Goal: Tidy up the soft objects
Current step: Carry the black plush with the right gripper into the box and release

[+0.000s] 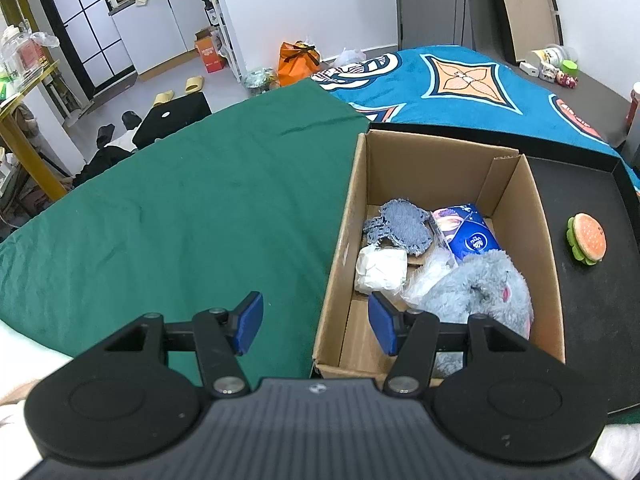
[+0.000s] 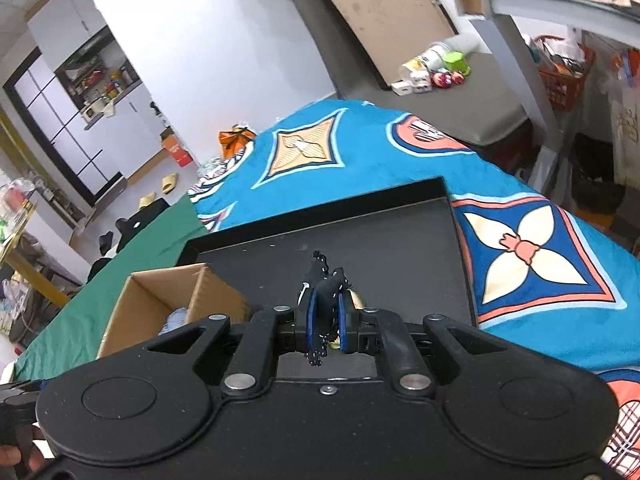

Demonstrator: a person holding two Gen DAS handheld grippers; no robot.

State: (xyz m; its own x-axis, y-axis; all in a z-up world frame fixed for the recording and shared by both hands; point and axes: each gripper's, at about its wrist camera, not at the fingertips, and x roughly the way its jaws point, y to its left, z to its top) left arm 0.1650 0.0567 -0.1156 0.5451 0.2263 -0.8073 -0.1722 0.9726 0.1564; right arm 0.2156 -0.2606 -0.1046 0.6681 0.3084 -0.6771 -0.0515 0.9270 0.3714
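Here the left gripper (image 1: 316, 326) hangs with its blue pads spread wide and nothing between them, one pad over the green cloth (image 1: 180, 208) and the other over the near left corner of the open cardboard box (image 1: 344, 216). Inside the box, a grey plush toy (image 1: 480, 296) fills the 4 o'clock corner, its lower end cut off behind the gripper's linkage; a white wrapped bundle (image 1: 380, 270) lies at about 8 o'clock, a piece of frayed denim (image 1: 400, 226) at 11 o'clock, and a blue packet (image 1: 468, 232) at 1 o'clock, partly covered by the denim and by crumpled clear plastic (image 1: 428, 276) between the bundle and the plush. What the packet holds cannot be read. At 3 o'clock from the box, a burger-shaped soft toy (image 1: 588, 240) rests alone on the black tray (image 1: 580, 184), well apart from the box wall. In the right wrist view the right gripper (image 2: 325, 320) has its pads pressed together on a small dark fabric item (image 2: 326, 284), which sticks out above and below the pads with loose threads showing; its shape and kind are hard to make out against the dark tray behind it. A yellowish sliver at the 3 o'clock pad is too small to identify. The box appears only as a corner at 9 o'clock of that gripper, with a bit of pale blue stuff inside. The patterned blue blanket (image 2: 400, 160) lies beyond the tray.
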